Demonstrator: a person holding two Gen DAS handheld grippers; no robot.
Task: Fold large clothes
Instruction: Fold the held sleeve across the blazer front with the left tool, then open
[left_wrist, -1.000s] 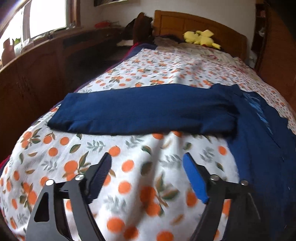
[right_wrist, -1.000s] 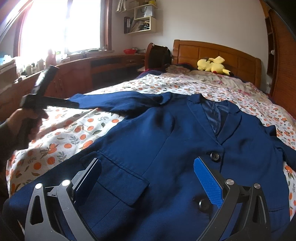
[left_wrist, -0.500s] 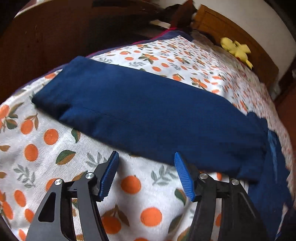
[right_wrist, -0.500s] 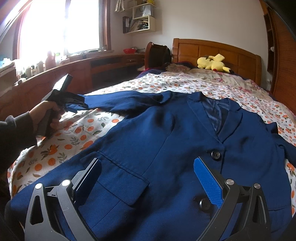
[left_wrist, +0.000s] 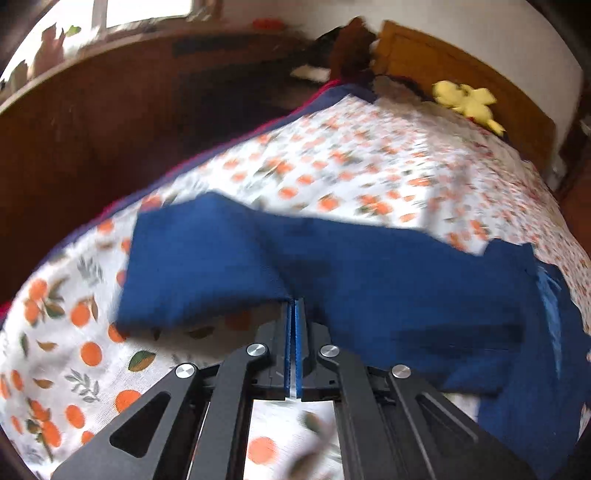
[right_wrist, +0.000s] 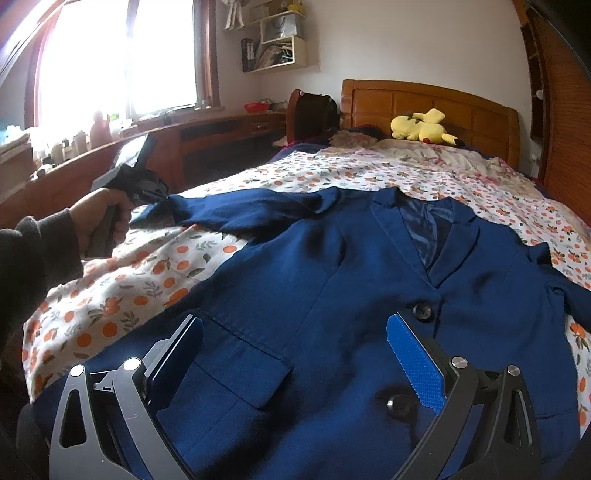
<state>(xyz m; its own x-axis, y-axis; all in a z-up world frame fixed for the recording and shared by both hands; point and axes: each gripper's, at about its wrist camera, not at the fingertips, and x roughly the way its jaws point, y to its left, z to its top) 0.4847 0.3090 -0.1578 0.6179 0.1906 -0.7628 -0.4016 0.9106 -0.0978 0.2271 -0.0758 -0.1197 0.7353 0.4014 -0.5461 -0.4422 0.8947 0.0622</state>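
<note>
A navy blue jacket (right_wrist: 351, 277) lies face up and buttoned on the orange-print bedspread (right_wrist: 147, 280). One sleeve (left_wrist: 221, 258) stretches out to the left. My left gripper (left_wrist: 294, 304) has its jaws closing tight on that sleeve's near edge, with the blue pads pressed together on the cloth, which peaks up at the pinch. The right wrist view shows the same gripper (right_wrist: 164, 199) in a person's hand (right_wrist: 103, 218) at the sleeve (right_wrist: 240, 206) end. My right gripper (right_wrist: 293, 321) hangs open above the jacket's lower front, between the pocket flap (right_wrist: 240, 354) and the buttons, holding nothing.
A yellow plush toy (right_wrist: 424, 127) lies by the wooden headboard (right_wrist: 461, 107). A wooden desk (right_wrist: 207, 125) with small items runs under the window on the left. A wooden wardrobe (right_wrist: 565, 129) stands at the right. Bare bedspread lies beyond the jacket's collar.
My left gripper moved forward to the sleeve's near edge and shut on it, lifting the cloth a little. The right gripper and the jacket body stayed still.
</note>
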